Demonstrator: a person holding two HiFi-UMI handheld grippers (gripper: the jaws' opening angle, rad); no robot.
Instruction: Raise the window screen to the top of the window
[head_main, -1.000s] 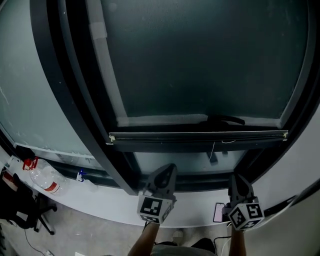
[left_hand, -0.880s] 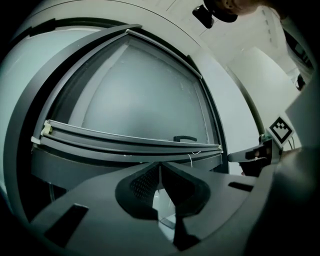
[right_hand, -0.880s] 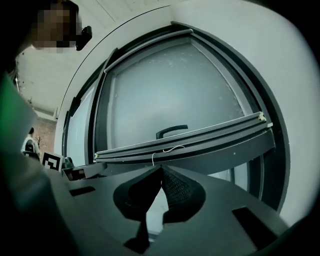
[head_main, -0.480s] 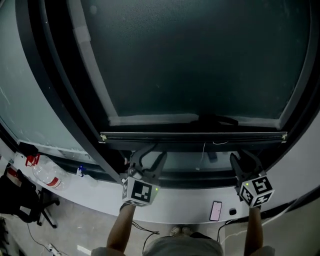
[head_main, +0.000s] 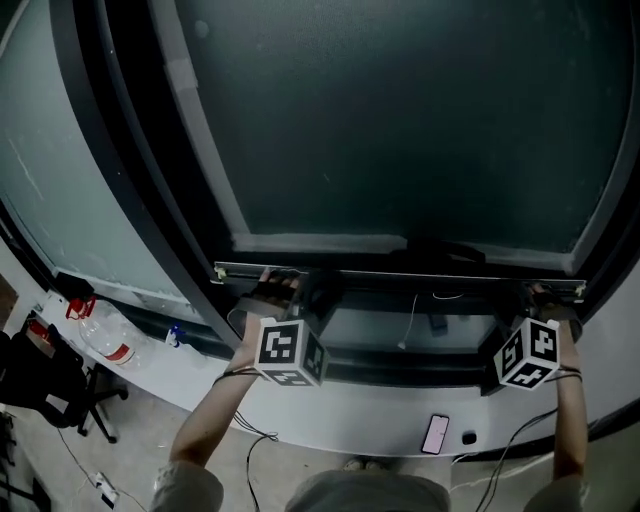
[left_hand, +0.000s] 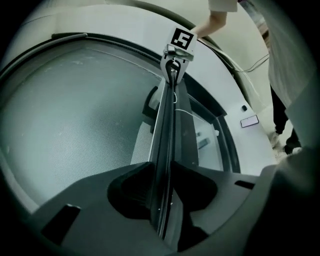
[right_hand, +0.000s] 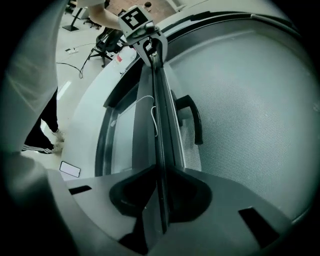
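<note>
The left gripper (head_main: 288, 290) and right gripper (head_main: 540, 295), jaws just opened wider, each pinched the bottom bar (head_main: 400, 272) of the window screen (head_main: 400, 120). The bar lay level.

- 1 dark mesh window screen (head_main: 400, 120)
- 1 thin metal bottom rail (head_main: 400, 272)
- 2 dark two-jaw grippers with marker cubes: left gripper (head_main: 297, 287), right gripper (head_main: 545, 296); jaws just been opening, rail between each pair
- 1 black curved window handle (head_main: 440, 247)
- 1 thin white cord (head_main: 412, 318)
- 1 flat phone (head_main: 436, 434)
- 1 clear plastic bottle, red label (head_main: 100, 340)
- 1 black office chair (head_main: 50, 385)
</note>
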